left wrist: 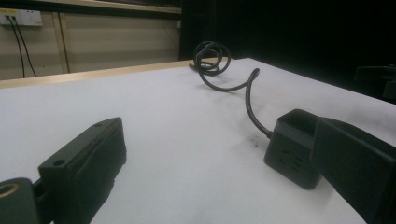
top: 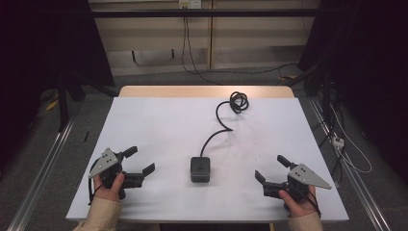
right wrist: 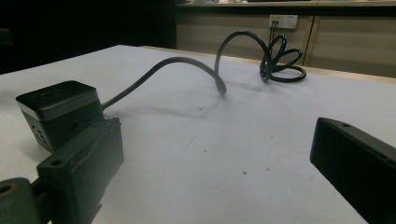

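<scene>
Black socket cube [top: 200,169] sits near the table's [top: 159,125] front edge, midway between left tongs [top: 138,163] and right tongs [top: 270,171]; both spread, empty. Cord [top: 223,124] trails toward far edge.

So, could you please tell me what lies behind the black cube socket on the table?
Behind the cube socket its black cable snakes away over the white table to a coiled bundle near the far edge. Where the cable ends is hidden inside that coil.

No readable text, label, brand, number or sign appears on anything in the high view or either gripper view
</scene>
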`<state>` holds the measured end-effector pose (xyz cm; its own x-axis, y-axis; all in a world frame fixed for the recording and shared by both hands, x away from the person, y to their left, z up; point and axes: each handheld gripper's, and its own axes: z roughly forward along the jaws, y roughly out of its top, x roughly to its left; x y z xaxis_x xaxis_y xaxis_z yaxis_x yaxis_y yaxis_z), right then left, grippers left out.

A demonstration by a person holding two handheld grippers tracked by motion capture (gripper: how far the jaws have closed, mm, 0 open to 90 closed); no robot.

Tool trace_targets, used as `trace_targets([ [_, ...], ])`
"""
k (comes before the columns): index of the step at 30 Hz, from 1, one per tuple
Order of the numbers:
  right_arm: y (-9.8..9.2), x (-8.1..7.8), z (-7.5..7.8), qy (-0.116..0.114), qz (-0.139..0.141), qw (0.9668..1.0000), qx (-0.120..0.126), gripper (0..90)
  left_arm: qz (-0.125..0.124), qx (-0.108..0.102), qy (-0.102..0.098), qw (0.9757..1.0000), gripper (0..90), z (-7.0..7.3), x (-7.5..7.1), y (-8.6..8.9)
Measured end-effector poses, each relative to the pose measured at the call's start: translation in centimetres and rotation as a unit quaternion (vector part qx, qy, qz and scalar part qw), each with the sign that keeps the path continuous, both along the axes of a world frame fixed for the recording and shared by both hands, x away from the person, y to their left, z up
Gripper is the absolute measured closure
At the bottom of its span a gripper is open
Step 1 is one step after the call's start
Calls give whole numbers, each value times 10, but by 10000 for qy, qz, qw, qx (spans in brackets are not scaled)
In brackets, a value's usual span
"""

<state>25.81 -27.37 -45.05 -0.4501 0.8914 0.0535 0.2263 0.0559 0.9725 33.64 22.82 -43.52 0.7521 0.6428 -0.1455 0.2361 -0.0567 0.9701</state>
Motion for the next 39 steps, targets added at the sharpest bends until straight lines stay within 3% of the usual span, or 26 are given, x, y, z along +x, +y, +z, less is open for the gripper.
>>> trace_targets([
  [17,2,2,0,7,74,10000,-7,32,12,-49,10,10000,32,2,1,-2],
  [39,2,2,0,11,63,10000,-30,35,-345,-153,-4,9993,78,9,5,-25],
])
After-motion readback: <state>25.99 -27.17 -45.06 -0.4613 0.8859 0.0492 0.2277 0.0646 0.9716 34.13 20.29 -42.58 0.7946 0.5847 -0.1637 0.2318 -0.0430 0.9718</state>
